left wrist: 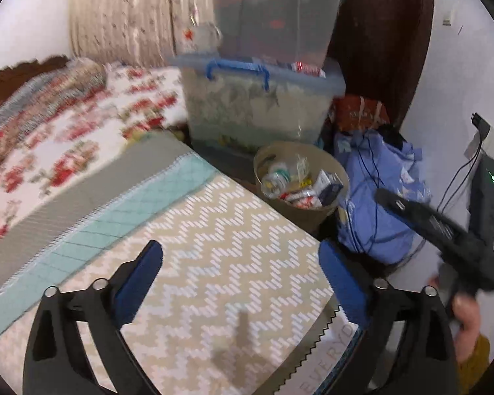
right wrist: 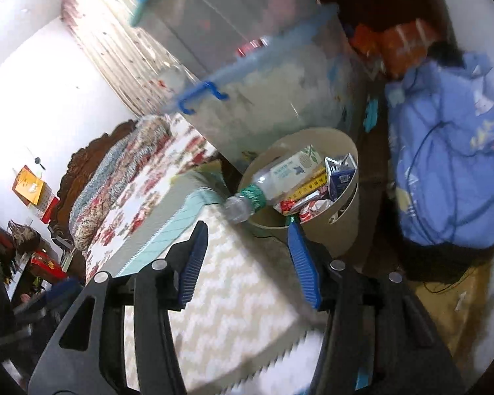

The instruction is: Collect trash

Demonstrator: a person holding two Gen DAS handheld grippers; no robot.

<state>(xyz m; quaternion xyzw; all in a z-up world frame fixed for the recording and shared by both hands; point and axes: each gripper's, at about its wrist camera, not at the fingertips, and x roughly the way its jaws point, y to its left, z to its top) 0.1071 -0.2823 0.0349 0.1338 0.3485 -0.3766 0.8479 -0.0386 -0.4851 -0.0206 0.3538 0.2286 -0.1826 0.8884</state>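
Though it lies loose across the near rim of the bin (right wrist: 339, 227), neck overhanging, the plastic bottle (right wrist: 273, 181) looks empty: light, slick, crushable; best gripped at the ribbed neck. Right gripper (right wrist: 243, 263) half open, left gripper (left wrist: 240, 283) wide; both empty.

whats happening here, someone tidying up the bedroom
A person with a gripper in each hand is collecting trash beside a bed. The beige waste bin on the floor already holds a clear plastic bottle, small cartons and wrappers. The left gripper and the right gripper are both open with nothing between their fingers, hovering over the zigzag-patterned mat. The bottle's neck sticks out over the bin's rim.
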